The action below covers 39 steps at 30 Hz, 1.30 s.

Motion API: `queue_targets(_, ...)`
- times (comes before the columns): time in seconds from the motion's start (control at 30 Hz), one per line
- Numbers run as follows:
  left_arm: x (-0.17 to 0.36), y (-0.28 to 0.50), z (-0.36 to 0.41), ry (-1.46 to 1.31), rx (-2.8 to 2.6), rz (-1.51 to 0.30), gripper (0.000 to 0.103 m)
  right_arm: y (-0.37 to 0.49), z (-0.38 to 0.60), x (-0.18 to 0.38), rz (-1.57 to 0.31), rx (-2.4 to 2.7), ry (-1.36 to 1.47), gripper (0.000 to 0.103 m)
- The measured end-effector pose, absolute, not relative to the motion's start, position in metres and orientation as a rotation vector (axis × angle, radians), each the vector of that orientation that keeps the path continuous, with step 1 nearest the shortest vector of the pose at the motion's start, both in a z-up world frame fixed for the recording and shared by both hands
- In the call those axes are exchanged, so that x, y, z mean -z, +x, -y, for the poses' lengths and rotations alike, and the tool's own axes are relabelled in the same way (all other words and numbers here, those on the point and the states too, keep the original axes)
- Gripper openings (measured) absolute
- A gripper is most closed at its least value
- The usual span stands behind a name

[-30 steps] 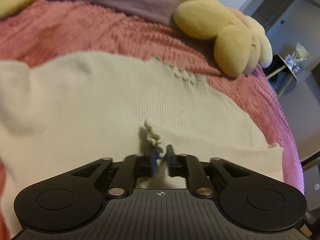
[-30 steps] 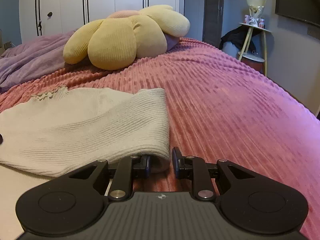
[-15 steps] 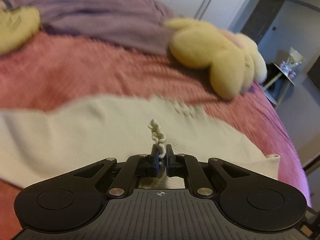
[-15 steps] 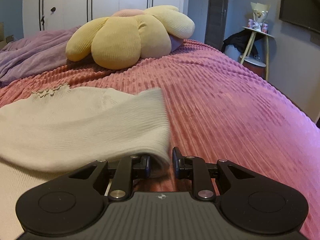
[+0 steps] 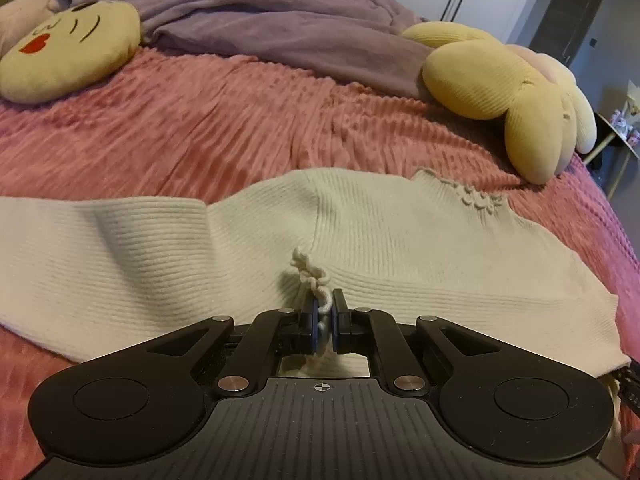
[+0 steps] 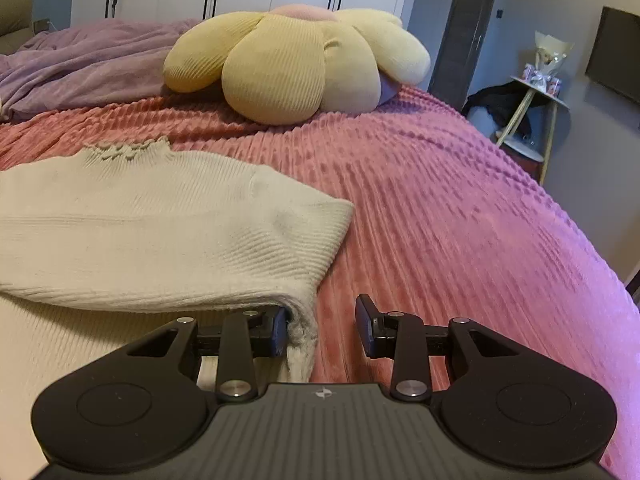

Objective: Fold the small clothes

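I'm pinching the sweater's (image 5: 360, 248) frilly cuff (image 5: 310, 272) in my left gripper (image 5: 325, 320); my right gripper (image 6: 322, 330) is spread, sweater edge beside its left finger. I'm keeping the sleeve taut and flat.

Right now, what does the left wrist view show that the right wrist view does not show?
Only the left wrist view shows the emoji pillow and the left gripper, shut on the sweater's frilly cuff. Only the right wrist view shows the open right gripper, the side table and the wall screen. Both show the cream sweater, flower pillow, purple blanket and pink bedspread.
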State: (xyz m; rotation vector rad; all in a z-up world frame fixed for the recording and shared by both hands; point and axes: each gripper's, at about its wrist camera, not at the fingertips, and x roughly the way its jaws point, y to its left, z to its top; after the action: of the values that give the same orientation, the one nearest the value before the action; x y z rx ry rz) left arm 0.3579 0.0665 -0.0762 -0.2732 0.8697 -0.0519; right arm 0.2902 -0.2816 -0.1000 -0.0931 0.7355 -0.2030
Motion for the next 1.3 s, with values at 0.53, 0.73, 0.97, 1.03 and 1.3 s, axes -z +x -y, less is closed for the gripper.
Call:
queue_targets(0.53,0.073,0.358,-0.074,-0.235,0.025,-0.852,0.008,0.285,0.279,0.108,-0.745,0.197,-0.112,0.035)
queue_targets(0.73,0.085,0.358,-0.064,-0.160,0.041,-0.911,0.012,0.283,0.290,0.112,-0.749,0.281,-0.091,0.053)
queue_targets(0.97,0.074,0.338,-0.095,-0.298,0.037,-0.882,0.029,0.256,0.296,0.080,-0.731,0.208,-0.052,0.055)
queue_targets(1.03,0.072,0.333,-0.100,-0.307,0.033,-0.878,0.029,0.249,0.296,0.072,-0.705,0.207,-0.034,0.055)
queue_targets(1.3,0.070,0.321,-0.104,-0.284,0.070,-0.885,0.037,0.249,0.293,0.066,-0.719,0.337,-0.084,0.055)
